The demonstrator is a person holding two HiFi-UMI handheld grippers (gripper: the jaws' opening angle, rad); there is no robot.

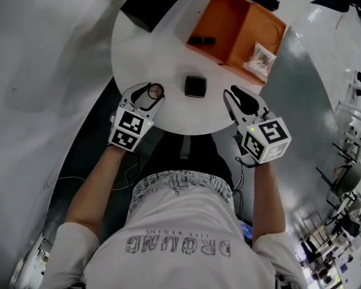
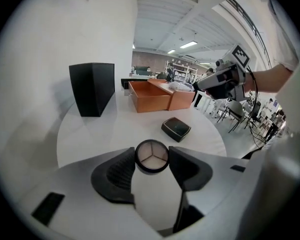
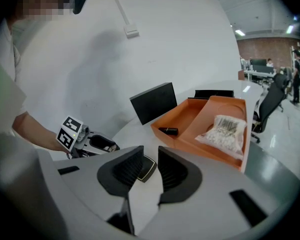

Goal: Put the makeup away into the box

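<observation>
- Left gripper (image 2: 152, 160) jaws pinch the round compact (image 2: 151, 154) by its rim: light, stiff, smooth (likely slippery), perhaps lifted.
- Right gripper (image 3: 150, 155) jaws slightly apart, empty; box (image 1: 219, 17) far right.

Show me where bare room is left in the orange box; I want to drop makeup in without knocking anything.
In the orange cardboard box, the left compartment is bare behind the small black tube at its near edge. The right compartment is free at its far end; a clear plastic bag crowds its near end.
</observation>
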